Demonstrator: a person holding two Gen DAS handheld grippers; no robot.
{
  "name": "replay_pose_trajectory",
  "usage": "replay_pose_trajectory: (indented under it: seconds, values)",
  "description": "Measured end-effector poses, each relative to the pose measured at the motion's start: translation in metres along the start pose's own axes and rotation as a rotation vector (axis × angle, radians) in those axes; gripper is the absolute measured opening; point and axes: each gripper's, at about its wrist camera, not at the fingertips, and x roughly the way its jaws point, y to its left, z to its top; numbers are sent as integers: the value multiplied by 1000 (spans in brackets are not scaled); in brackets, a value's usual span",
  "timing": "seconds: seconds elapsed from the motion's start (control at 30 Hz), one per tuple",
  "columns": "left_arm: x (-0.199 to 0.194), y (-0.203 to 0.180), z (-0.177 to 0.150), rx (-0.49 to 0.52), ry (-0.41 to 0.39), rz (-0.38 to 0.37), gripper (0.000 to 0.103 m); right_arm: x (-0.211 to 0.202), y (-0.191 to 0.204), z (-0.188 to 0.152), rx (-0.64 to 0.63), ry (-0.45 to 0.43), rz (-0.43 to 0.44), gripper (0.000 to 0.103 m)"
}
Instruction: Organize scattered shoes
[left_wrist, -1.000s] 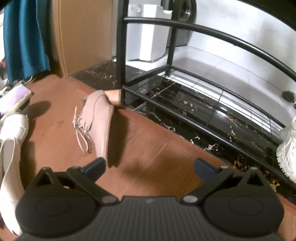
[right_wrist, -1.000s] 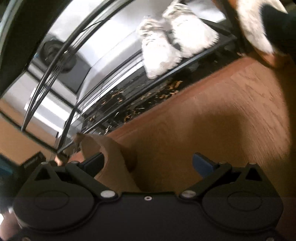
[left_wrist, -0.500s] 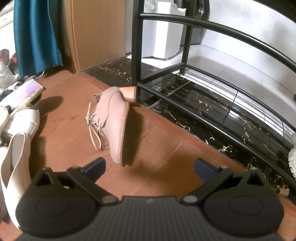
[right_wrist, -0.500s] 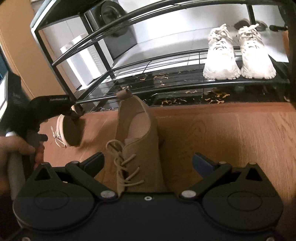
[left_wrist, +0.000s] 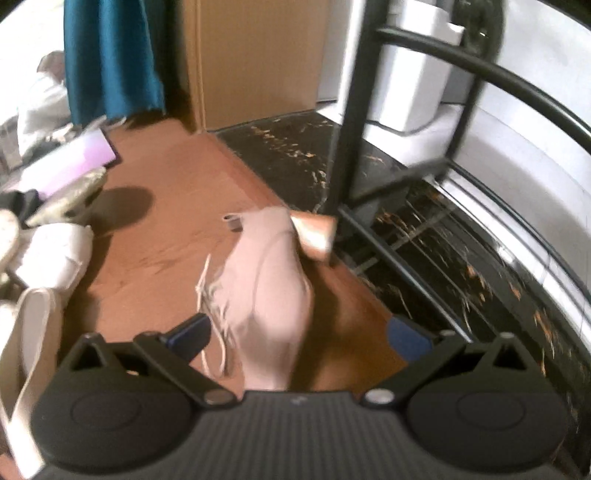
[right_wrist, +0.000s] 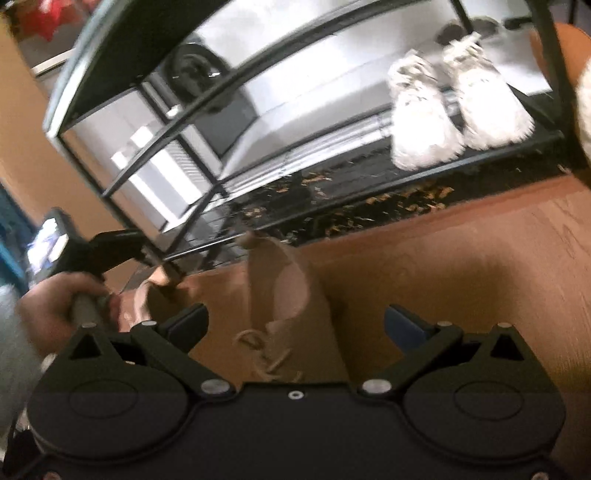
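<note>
A pink lace-up heeled shoe lies on its side on the wood floor, heel against the black shoe rack. My left gripper is open, its fingers on either side of the shoe's toe. A tan lace-up shoe stands upright on the floor in front of the rack. My right gripper is open around its laced front. The left gripper's handle and the hand holding it show at the left of the right wrist view.
A pair of white sneakers stands on the rack's lowest shelf at the right. White and cream shoes lie at the left on the floor, with a teal curtain and a brown cabinet behind.
My left gripper has closed in on the pink shoe, which now lies between its fingers. My right gripper has swung onto the tan shoe and moved nearer to it.
</note>
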Motion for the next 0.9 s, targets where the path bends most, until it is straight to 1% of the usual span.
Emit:
replay_pose_trajectory:
  seconds: [0.03, 0.13, 0.2, 0.27, 0.3, 0.37, 0.43, 0.5, 0.53, 0.57, 0.63, 0.67, 0.7, 0.73, 0.8, 0.9]
  values:
    - [6, 4, 3, 3, 4, -2, 102, -1, 5, -2, -34, 1, 10, 103]
    - [38, 22, 18, 55, 19, -46, 102, 0, 12, -3, -66, 7, 27, 103]
    - [53, 33, 22, 36, 36, -34, 102, 5, 14, -2, -55, 25, 43, 103]
    - [63, 39, 25, 9, 54, -33, 100, 4, 17, 0, -24, 0, 18, 103]
    - [70, 40, 27, -1, 73, -45, 95, 0, 21, 2, -8, -47, -3, 103]
    - [87, 38, 28, 16, 113, -76, 91, -13, 29, 7, 54, -140, 105, 103]
    - [93, 32, 27, 60, 112, -70, 84, -14, 32, 9, 63, -141, 157, 103]
    - [95, 24, 24, 129, 102, -59, 72, -8, 33, 8, 40, -102, 192, 103]
    - [95, 19, 23, 159, 89, -57, 68, -4, 29, 7, 40, -78, 174, 103]
    - [96, 17, 22, 166, 84, -53, 66, 1, 26, 6, 41, -54, 154, 103]
    - [99, 16, 23, 152, 95, -42, 62, 9, 14, 7, 136, -1, 144, 103]
    - [99, 15, 23, 150, 99, -52, 53, 13, 8, 8, 184, 26, 140, 103]
    - [98, 15, 23, 151, 102, -75, 43, 15, 5, 8, 207, 35, 138, 103]
    - [97, 14, 22, 157, 105, -92, 40, 16, 0, 8, 249, 42, 130, 103]
    - [92, 14, 16, 157, 129, -132, 33, 14, -3, 7, 252, 29, 121, 103]
    - [81, 17, 2, 126, 203, -207, 29, 8, -5, 7, 235, -19, 96, 103]
